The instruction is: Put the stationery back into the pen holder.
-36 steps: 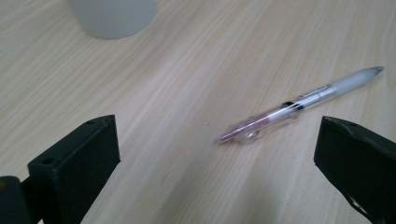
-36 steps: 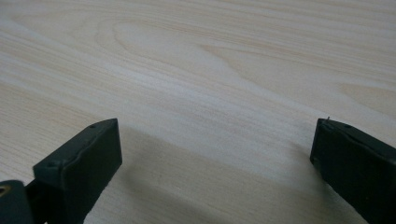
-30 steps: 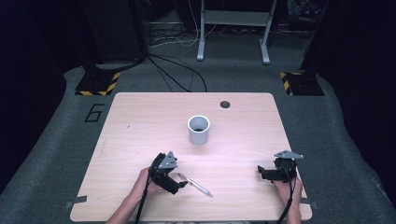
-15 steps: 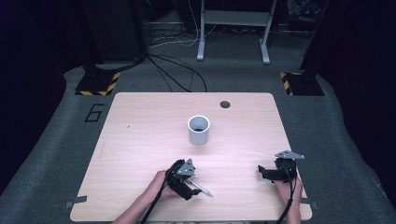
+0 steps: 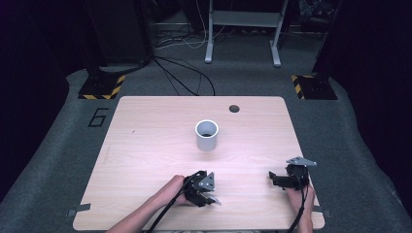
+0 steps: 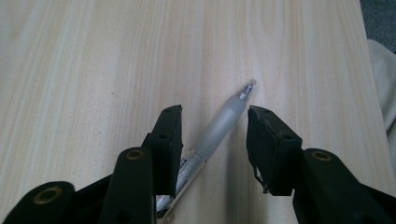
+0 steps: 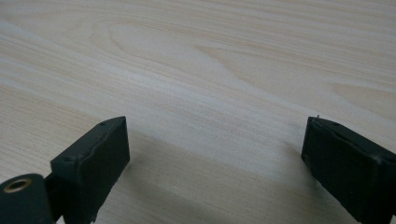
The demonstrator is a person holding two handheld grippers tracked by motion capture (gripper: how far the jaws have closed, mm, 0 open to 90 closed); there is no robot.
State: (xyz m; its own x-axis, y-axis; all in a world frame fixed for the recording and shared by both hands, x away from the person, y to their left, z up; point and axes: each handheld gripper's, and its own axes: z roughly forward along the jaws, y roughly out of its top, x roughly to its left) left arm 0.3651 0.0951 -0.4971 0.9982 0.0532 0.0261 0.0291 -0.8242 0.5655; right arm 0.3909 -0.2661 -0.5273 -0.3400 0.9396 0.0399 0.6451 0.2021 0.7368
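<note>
Left gripper [image 5: 206, 191] sits low at the near edge of the table [image 5: 145, 145], jaws apart, straddling a pen [image 6: 219, 128] that lies flat on the wood. In the left gripper view the pen runs diagonally between the jaws, rear end close against one jaw, tip pointing out past them. Not gripped yet.

Right gripper [image 5: 284, 179] rests near the right front corner, jaws wide, nothing between them, well apart from the pen.

Grey cup [image 5: 206, 135] stands upright mid-table, well away from both.

Risks: the pen is skewed to the jaws, so closing could pinch it off-centre, making it pivot or squirt out. The barrel looks smooth and round; it may roll or slip off the near edge.
</note>
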